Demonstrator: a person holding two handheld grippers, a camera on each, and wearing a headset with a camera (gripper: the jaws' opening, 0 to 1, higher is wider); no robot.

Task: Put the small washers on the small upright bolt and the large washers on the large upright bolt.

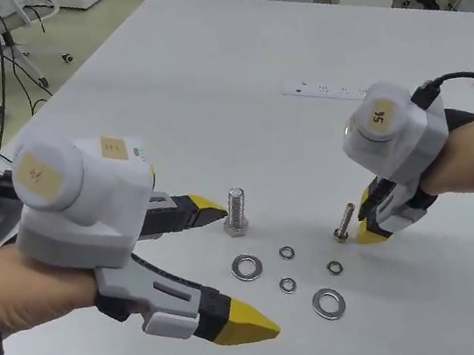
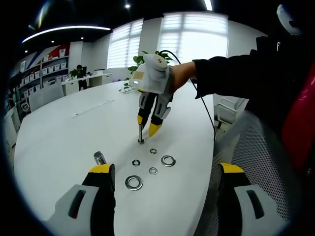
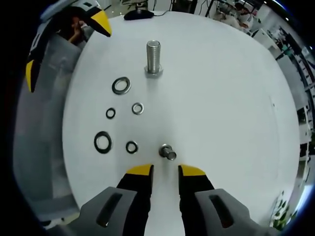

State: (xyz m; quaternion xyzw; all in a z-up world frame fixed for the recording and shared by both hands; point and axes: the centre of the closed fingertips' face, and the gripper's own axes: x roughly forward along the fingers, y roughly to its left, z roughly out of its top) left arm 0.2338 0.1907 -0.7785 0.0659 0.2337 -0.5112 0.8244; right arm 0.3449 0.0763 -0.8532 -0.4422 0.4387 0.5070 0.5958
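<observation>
The table [image 1: 232, 81] has a smooth, matt white top that takes only a soft sheen from the ceiling lights. The large bolt [image 1: 236, 211] is bare silvery metal, its thread ridged and catching light. The small bolt [image 1: 345, 222] is duller, greyer metal. The large washers [image 1: 329, 303] and small washers [image 1: 286, 253] are flat polished metal with bright rims. The left gripper [image 1: 248, 269] and right gripper [image 3: 166, 170] have matt pale grey plastic shells and black plastic jaws with smooth yellow tips. The sleeve [image 2: 231, 73] is matt black cloth. The power strip [image 1: 322, 90] looks like white plastic.
</observation>
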